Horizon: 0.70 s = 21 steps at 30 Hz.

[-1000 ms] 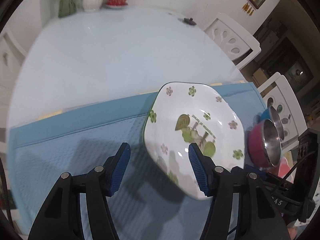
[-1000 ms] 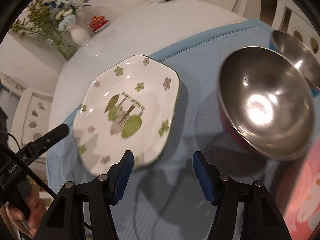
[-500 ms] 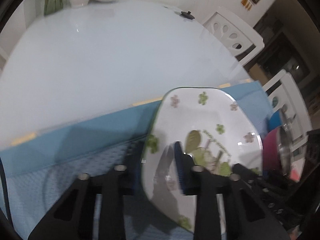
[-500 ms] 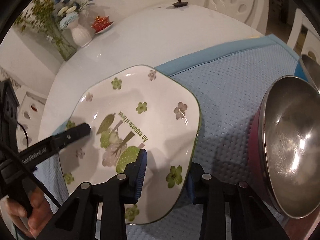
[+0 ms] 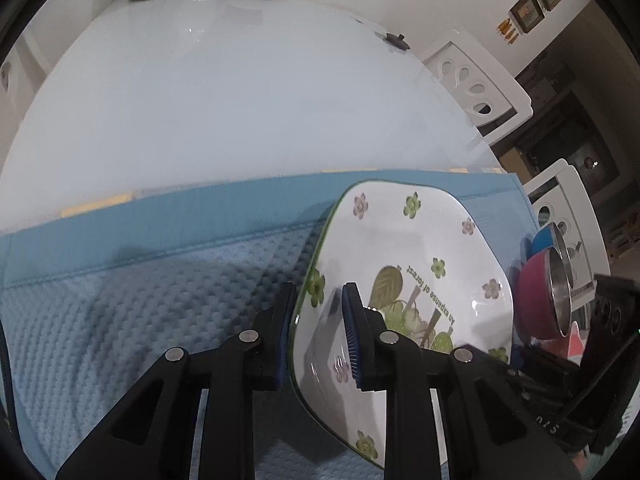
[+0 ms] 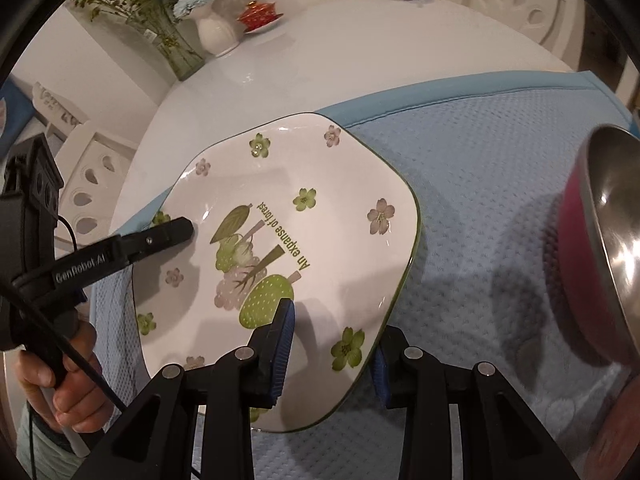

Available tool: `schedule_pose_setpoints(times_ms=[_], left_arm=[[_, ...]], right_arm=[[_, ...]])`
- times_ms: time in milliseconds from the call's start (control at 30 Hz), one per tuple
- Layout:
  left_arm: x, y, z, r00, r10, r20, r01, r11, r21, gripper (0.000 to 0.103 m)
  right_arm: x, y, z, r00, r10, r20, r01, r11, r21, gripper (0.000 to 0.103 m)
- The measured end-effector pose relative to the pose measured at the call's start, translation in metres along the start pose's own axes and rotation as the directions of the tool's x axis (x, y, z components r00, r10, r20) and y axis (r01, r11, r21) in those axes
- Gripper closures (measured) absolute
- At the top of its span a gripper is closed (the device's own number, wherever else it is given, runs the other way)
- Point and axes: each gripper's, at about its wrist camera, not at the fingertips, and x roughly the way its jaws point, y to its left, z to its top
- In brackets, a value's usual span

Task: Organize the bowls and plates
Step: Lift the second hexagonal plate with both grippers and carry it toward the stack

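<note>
Surface (image 5: 224, 92): white, glossy, round-edged; bare over its far half.

Mat (image 5: 120, 300): blue, waffle-textured, with a smooth blue border; spread over the near part of the surface.

Chairs (image 5: 476, 80): white, with cut-out backs; ranged around the surface.

Plate (image 6: 288, 248): white, squarish with rounded corners and a green rim; printed with small green and pink flowers, fruit and the words "An expanse of forest". Lies over the mat, far corner reaching the mat's border, gripped at two opposite edges; contact with the mat underneath cannot be told.

Pink bowl (image 6: 600, 248): steel inside, pink outside; tilted on the mat to the right of the plate, apart from it.

Blue bowl (image 5: 546, 236): steel-lined; just behind the pink one, mostly hidden.

Left tongs (image 5: 316, 332): black frame, blue pads; clamped on the plate's left rim, one pad above, one beneath, opening slightly. Held by a hand (image 6: 64, 384) seen low in the right wrist view.

Right tongs (image 6: 332, 356): same make; closed on the plate's near right edge, one pad on the upper face, the other under the rim.

Vases (image 6: 216, 32): white, with flowers, beside a glass one at the far edge.

Red lidded cup (image 6: 260, 12): on a saucer beside the vases.

Black knob (image 5: 397, 39): small, alone near the far right edge.
</note>
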Motion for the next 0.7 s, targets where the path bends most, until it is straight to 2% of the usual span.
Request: schedule_pose_setpoints(times_ms=[100, 267, 333, 433, 700], left_arm=[[0.002, 0.0, -0.001, 0.999, -0.038, 0.009, 0.038, 0.999, -0.014, 0.073], [0.001, -0.012, -0.005, 0.999, 0.017, 0.042, -0.019, 0.998, 0.052, 0.074], [-0.002, -0.014, -0.006, 0.999, 0.015, 0.043, -0.019, 0.996, 0.086, 0.074], [-0.012, -0.013, -0.011, 0.998, -0.011, 0.054, 0.006, 0.996, 0.093, 0.074], [-0.051, -0.02, -0.017, 0.994, -0.008, 0.107, -0.005, 0.993, 0.119, 0.074]], right_arm=[[0.004, 0.0, 0.006, 0.999, 0.024, 0.022, -0.023, 0.999, -0.047, 0.068], [0.006, 0.007, 0.008, 0.998, 0.043, 0.047, -0.036, 0.989, -0.144, 0.065], [0.004, 0.012, 0.006, 0.998, 0.039, 0.056, -0.028, 0.981, -0.194, 0.065], [-0.003, 0.018, 0.0, 0.996, 0.051, 0.066, -0.034, 0.971, -0.238, 0.066], [-0.024, 0.038, -0.014, 0.994, 0.101, 0.05, -0.081, 0.951, -0.298, 0.066]])
